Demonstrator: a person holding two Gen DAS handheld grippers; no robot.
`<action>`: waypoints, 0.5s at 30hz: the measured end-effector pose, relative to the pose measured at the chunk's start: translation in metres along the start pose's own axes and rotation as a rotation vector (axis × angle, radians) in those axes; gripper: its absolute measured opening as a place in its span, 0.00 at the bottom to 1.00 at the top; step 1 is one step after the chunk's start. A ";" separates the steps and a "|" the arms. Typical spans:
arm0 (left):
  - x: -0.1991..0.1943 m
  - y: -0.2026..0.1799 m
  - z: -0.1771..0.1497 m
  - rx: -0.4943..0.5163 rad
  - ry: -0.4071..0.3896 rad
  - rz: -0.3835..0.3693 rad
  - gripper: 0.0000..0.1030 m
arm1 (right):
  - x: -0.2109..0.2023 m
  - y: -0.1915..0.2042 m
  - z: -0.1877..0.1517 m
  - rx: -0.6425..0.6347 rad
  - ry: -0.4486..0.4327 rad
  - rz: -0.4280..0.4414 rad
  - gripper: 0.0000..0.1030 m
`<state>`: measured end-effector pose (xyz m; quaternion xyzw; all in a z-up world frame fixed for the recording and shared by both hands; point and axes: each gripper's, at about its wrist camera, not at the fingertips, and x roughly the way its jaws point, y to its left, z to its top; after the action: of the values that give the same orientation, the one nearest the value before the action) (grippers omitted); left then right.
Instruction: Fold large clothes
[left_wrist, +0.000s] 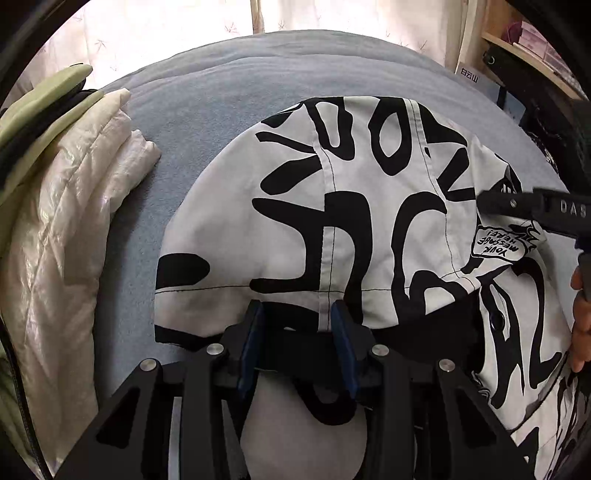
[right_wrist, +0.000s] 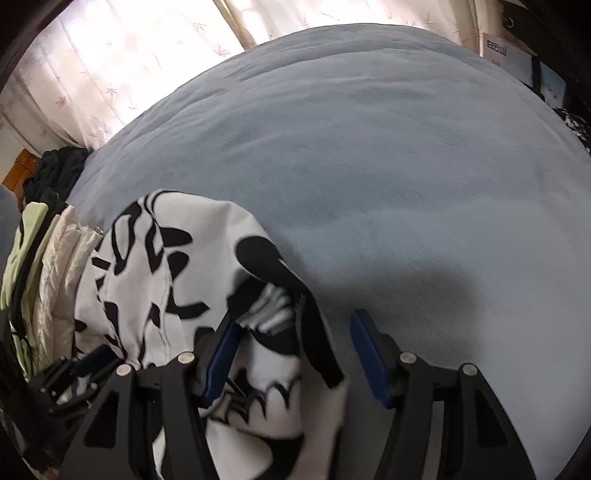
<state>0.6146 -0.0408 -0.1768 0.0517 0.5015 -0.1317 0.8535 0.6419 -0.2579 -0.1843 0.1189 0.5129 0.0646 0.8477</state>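
Left wrist view: we see the left tongs (left_wrist: 298, 320) low over the bed (left_wrist: 207, 122), pointing forward, jaws parted with a strip of the black-and-white printed garment (left_wrist: 354, 206) between the blue pads (left_wrist: 341, 332). We cannot tell whether the pads actually pinch the fabric. The garment lies in a mound on the blue-grey bed cover, its stitched hem running just ahead of the fingertips. The right tongs (left_wrist: 491, 206) reach in from the right edge, resting over the garment's far right side; the person's right hand (left_wrist: 580, 317) shows at the frame edge. A cream quilted jacket (left_wrist: 74, 206) with a pale green piece (left_wrist: 44, 99) on top sits at the left, apart from the printed garment.

Right wrist view: the right tongs (right_wrist: 295, 354) stand wide apart, released, angled down toward the bed (right_wrist: 369, 147). Bunched printed garment (right_wrist: 166, 266) lies against the left finger pad (right_wrist: 221, 354); the right pad hangs over bare cover. The left tongs (right_wrist: 77, 373) appear at lower left beside the garment.
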 end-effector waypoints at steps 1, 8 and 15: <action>0.000 0.000 0.001 0.002 -0.006 0.005 0.35 | 0.001 0.002 0.001 0.000 -0.003 0.016 0.60; -0.002 -0.009 -0.011 -0.037 -0.010 0.021 0.35 | -0.021 0.021 -0.001 -0.040 -0.105 0.069 0.10; -0.029 -0.008 -0.034 -0.089 0.002 -0.025 0.35 | -0.097 0.063 -0.043 -0.322 -0.265 0.180 0.08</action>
<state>0.5708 -0.0358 -0.1676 0.0078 0.5085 -0.1197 0.8527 0.5595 -0.2144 -0.1034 0.0350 0.3674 0.2047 0.9066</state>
